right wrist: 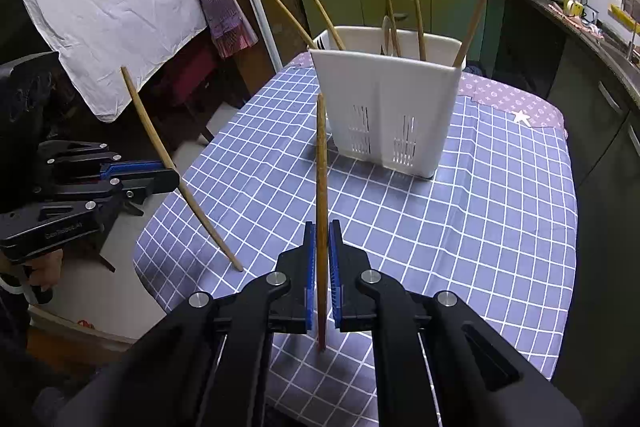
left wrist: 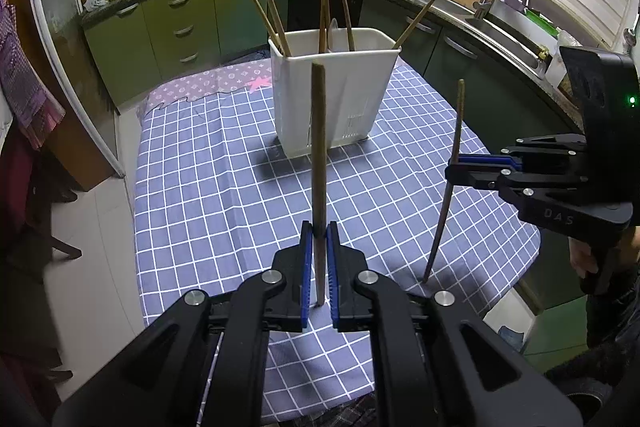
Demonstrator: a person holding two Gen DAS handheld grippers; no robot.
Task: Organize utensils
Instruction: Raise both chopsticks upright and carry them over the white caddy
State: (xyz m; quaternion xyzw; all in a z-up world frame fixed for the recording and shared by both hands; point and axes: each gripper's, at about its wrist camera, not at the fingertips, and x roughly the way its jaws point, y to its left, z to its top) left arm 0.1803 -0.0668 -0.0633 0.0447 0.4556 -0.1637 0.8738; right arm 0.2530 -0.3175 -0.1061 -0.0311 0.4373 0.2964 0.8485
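- Utensil holder (left wrist: 334, 91): a white slotted caddy standing upright on the checked tablecloth (left wrist: 208, 187), toward the far side of the table. It already carries several wooden chopsticks leaning at odd angles, and what looks like a spoon.
- Step in hand, by my reading: two more chopsticks are lifted clear of the cloth and are in transit to the caddy. Neither has reached its rim.
- Next move calls for bringing each stick over the open top with its lower end leading, keeping it near upright so it clears the sticks leaning out, then releasing.
- Left gripper (left wrist: 320, 259): jaws closed tight on the left chopstick (left wrist: 318, 147), gripped low on its length, with most of the shaft rising upright above the pads.
- Right gripper (right wrist: 322, 259): likewise clamped on the right chopstick (right wrist: 321, 167), held near upright. From the left wrist view it is pinched about mid-length, its tip hanging just above the cloth.
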